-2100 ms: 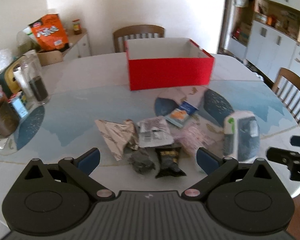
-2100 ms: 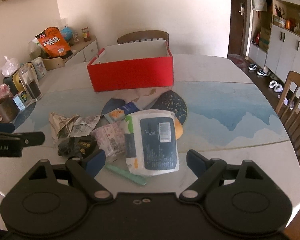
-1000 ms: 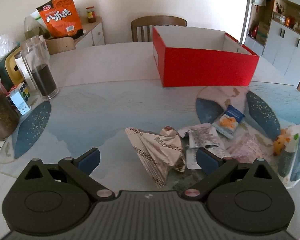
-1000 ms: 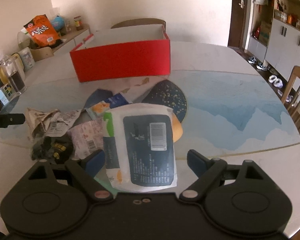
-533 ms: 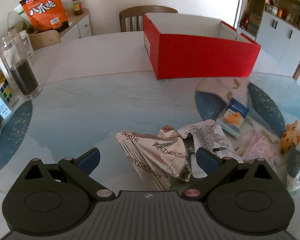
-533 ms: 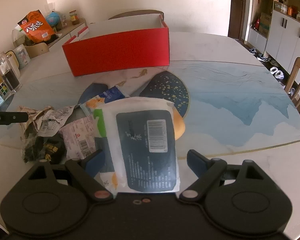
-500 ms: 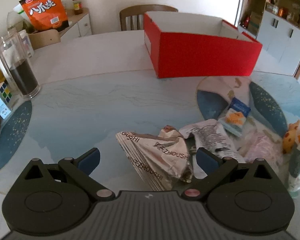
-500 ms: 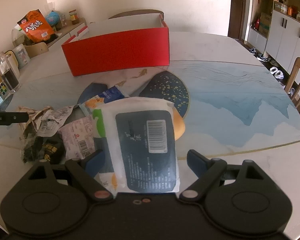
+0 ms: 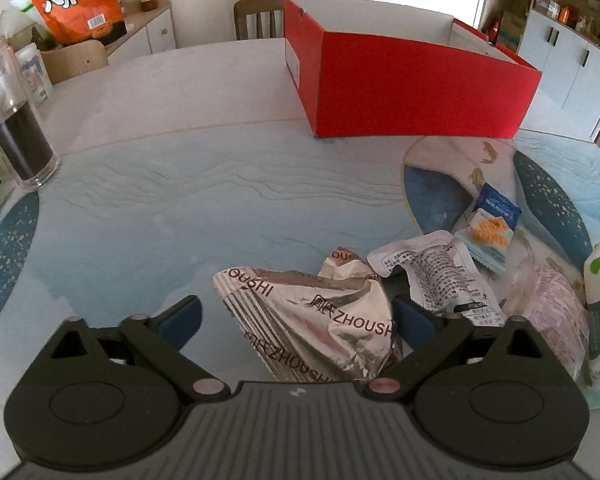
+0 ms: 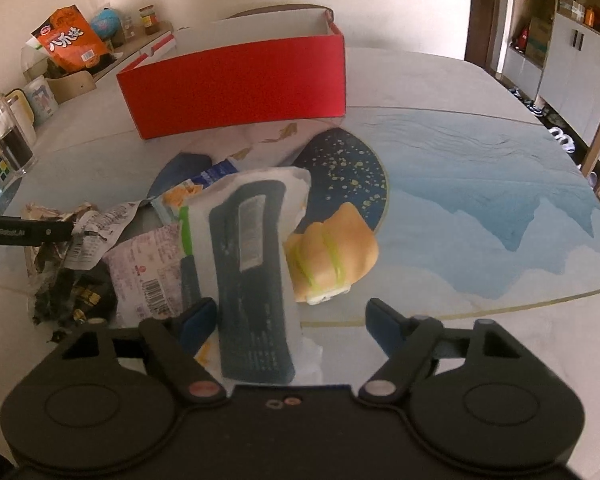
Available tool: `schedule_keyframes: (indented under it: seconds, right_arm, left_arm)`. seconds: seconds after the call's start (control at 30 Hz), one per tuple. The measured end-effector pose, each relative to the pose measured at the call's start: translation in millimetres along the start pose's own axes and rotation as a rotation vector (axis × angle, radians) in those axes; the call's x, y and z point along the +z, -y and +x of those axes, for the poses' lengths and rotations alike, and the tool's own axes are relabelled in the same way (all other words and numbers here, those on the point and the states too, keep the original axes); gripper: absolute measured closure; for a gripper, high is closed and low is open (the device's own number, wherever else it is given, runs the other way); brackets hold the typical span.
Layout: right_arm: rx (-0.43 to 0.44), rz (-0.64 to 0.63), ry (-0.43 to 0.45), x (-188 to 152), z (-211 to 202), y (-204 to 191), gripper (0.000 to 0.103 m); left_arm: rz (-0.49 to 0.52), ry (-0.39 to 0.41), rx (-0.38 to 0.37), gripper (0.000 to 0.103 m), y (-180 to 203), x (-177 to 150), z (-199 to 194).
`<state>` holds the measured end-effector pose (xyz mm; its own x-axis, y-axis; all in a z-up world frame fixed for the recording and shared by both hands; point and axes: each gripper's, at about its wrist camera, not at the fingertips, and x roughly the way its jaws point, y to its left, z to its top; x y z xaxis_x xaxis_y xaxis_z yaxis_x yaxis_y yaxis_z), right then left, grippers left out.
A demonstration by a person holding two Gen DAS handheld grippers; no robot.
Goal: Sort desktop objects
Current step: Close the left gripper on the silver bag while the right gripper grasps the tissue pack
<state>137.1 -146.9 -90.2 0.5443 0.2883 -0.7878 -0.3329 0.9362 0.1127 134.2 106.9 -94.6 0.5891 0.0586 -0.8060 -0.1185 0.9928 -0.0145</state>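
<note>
The round tabletop is smooth and shiny, pale with blue mountain shapes. A wooden chair stands at the top of the frame. An open red cardboard box sits at the upper right, white inside; its bottom is hidden. A glass jar at the left holds something dark. The left gripper has its fingers closing around a crinkly silver wrapper. The right gripper has its fingers closing around a soft white and navy pack, low in the frame.
</note>
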Motion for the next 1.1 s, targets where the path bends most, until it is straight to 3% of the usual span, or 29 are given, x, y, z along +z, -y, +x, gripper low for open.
schedule_keyframes:
  seconds: [0.2,0.37,0.6,0.83,1.1]
  right_arm:
    - [0.031,-0.017,-0.009,2.8,2.4,-0.7,0.04]
    - [0.046,-0.017,-0.008,2.8,1.2,1.2,0.051]
    - [0.051,-0.003,0.009,3.2,-4.4,4.3,0.065]
    - [0.042,0.0,0.042,7.2,-11.7,6.7,0.08]
    - [0.044,0.021,0.074,9.1,-21.8,10.6,0.083]
  left_arm:
    - [-0.014,-0.003,-0.027,0.025,3.3,2.5,0.6]
    - [-0.018,-0.004,-0.021,0.028,5.4,2.8,-0.6]
    - [-0.033,0.0,-0.021,0.051,9.2,3.1,-4.8]
    - [-0.05,0.014,-0.007,0.056,10.3,1.8,-12.1]
    - [-0.065,0.047,-0.003,0.057,9.5,1.6,-28.6]
